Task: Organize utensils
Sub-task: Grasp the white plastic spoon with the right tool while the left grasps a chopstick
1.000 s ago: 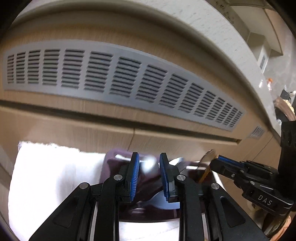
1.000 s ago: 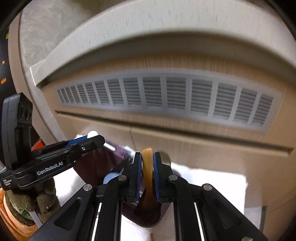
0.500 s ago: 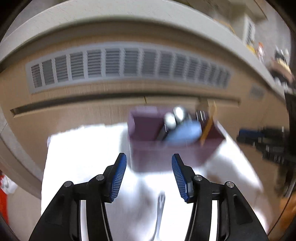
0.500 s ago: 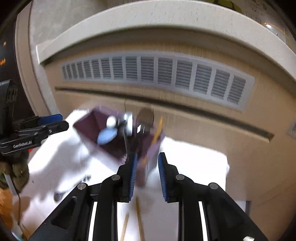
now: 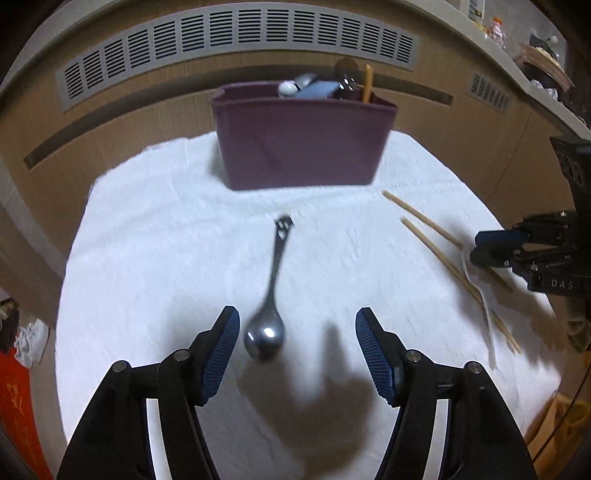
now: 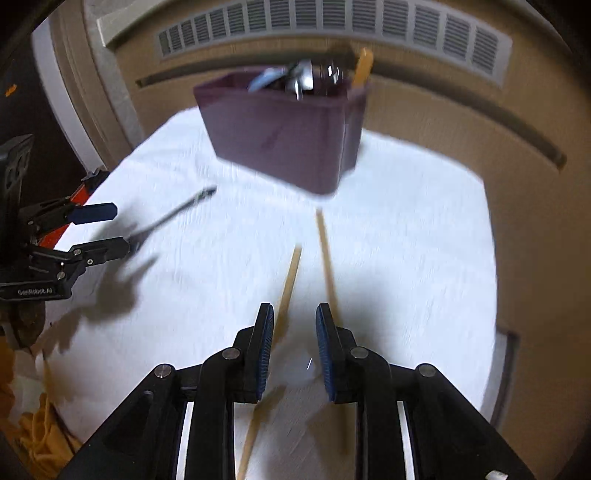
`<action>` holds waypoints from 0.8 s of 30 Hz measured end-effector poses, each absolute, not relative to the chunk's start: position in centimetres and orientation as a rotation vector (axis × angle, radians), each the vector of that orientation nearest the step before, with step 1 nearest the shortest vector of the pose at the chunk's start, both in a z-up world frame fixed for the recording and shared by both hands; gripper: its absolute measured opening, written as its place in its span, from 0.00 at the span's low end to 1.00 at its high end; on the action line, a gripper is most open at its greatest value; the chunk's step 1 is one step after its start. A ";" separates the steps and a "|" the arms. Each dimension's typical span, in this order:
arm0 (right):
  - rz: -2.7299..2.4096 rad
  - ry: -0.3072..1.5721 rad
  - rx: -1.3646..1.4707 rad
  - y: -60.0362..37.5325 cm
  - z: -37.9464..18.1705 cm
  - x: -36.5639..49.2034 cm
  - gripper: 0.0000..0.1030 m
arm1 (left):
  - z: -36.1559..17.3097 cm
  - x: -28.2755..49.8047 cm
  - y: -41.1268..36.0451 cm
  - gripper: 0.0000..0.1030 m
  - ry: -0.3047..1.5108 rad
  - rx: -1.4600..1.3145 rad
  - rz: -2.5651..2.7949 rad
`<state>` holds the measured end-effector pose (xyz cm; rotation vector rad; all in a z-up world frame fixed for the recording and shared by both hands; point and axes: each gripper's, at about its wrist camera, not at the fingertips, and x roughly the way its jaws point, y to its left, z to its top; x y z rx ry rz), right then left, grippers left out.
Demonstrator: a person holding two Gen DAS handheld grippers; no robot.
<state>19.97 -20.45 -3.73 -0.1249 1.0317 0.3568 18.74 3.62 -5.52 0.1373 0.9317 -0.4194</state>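
Observation:
A purple bin [image 5: 303, 147] [image 6: 288, 140] stands at the far side of the white cloth [image 5: 147, 258], with several utensils sticking out of its top. A metal spoon [image 5: 271, 291] [image 6: 173, 214] lies on the cloth, its bowl towards me. My left gripper [image 5: 297, 347] [image 6: 118, 229] hovers over that bowl; its jaws are opening and press on nothing. Two wooden chopsticks [image 5: 443, 251] [image 6: 291, 280] lie to the right, with a white spoon [image 5: 480, 306] across them. My right gripper [image 6: 295, 347] [image 5: 476, 247] hangs above the chopsticks, jaws opening with a narrow gap and nothing gripped.
A wood-panelled wall with a long grey vent grille [image 5: 236, 29] rises right behind the bin. The cloth ends at the table's rounded edges on both sides. Yellow fabric [image 6: 40, 424] lies off the left edge, and a red item [image 5: 18, 406] on the floor.
Both grippers have drawn back from above the bin and sunk towards the cloth. The left let go of a metal utensil, the right of a wooden one; both jaws have spread.

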 end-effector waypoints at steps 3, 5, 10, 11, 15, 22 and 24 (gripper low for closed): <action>0.336 1.070 -0.064 -21.1 -4.6 18.5 0.36 | -5.4 17.4 2.4 0.66 0.928 0.130 -0.468; 0.304 1.097 -0.025 -21.7 -5.2 17.9 0.43 | -5.0 17.1 1.6 0.70 0.915 0.138 -0.489; 0.232 1.152 0.049 -21.6 -7.1 18.3 0.45 | -4.6 17.9 1.3 0.72 0.909 0.127 -0.432; 0.211 1.131 0.048 -21.3 -7.1 18.4 0.45 | -4.6 18.0 1.5 0.72 0.911 0.121 -0.419; 0.169 1.099 0.043 -20.3 -7.1 19.3 0.45 | -5.1 18.3 2.4 0.72 0.937 0.085 -0.397; 0.196 1.071 0.024 -20.7 -6.6 19.3 0.32 | -5.4 18.8 0.4 0.72 1.017 0.020 -0.475; 0.201 1.052 0.018 -21.2 -6.2 18.9 0.32 | -5.4 19.2 -1.2 0.72 1.048 -0.008 -0.512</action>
